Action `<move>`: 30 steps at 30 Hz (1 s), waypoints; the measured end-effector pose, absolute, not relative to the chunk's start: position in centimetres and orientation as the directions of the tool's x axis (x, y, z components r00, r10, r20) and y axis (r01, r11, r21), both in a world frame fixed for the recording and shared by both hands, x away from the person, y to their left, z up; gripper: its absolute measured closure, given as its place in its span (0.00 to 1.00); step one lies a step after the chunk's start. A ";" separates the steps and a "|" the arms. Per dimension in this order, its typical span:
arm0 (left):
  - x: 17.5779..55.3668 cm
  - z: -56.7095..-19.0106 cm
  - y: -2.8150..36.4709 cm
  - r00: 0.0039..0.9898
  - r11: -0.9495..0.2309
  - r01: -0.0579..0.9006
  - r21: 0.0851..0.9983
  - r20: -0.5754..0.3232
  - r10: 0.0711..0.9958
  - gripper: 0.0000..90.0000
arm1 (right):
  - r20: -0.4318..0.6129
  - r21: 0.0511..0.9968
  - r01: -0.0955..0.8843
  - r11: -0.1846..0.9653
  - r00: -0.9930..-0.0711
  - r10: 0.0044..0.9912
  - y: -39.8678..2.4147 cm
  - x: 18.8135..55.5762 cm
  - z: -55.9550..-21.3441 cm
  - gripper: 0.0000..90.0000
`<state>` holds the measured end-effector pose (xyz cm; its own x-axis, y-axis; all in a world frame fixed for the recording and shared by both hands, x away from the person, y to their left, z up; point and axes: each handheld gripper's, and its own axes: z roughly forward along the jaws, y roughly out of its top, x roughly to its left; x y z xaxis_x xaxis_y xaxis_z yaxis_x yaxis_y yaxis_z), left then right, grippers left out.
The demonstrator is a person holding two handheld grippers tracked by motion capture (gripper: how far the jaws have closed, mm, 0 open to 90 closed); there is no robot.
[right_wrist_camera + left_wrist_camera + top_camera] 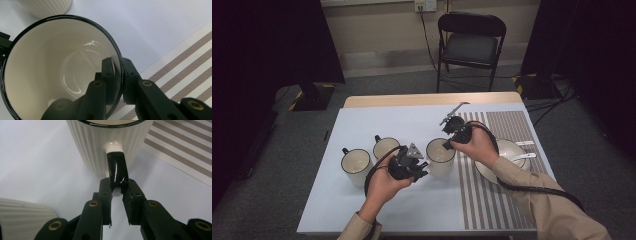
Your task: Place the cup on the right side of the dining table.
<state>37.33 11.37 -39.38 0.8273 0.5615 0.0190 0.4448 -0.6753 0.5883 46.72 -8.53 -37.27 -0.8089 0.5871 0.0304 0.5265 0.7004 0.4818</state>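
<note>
The ribbed cream mug (441,156) with the black rim stands upright near the middle of the surface (362,120), just at the left edge of the striped placemat (502,200), and both tongs have hold of it from opposite sides. Its black handle (117,168) points toward about 8 o'clock in the high view, straight at the left tongs (424,169), whose jaws are closed on the handle's lower curve, as the left gripper view shows. At about 2 o'clock on the rim, the right tongs (117,75) pinch the wall, one jaw inside the cup and one outside, reaching down from above. The mug's axis is vertical, so any lift would likely go straight up, and the two grips sit nearly across from each other, which should keep it from tipping. Two more mugs (356,164) stand at 9 o'clock, close beside the left hand (384,186), so a swing that way risks a knock. A white bowl with a spoon (512,152) lies at 3 o'clock on the placemat, behind the right hand (477,145).
</note>
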 end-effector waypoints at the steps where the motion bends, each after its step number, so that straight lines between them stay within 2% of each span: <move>1: 37.5 -39.4 11.3 0.827 -0.679 0.443 0.585 0.024 0.561 0.86 | 0.030 0.480 0.527 0.701 -0.809 0.587 -8.6 46.8 -37.2 0.92; 30: 40.0 -38.4 9.9 0.815 -0.688 0.450 0.570 0.053 0.577 0.86 | 0.038 0.467 0.551 0.692 -0.794 0.606 -9.6 49.5 -36.6 0.92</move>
<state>39.97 9.94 -38.40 0.8149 0.5771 0.0534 0.4499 -0.6879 0.5695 49.55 -9.57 -36.58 -0.7945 0.6061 0.0385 0.5505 0.6920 0.4670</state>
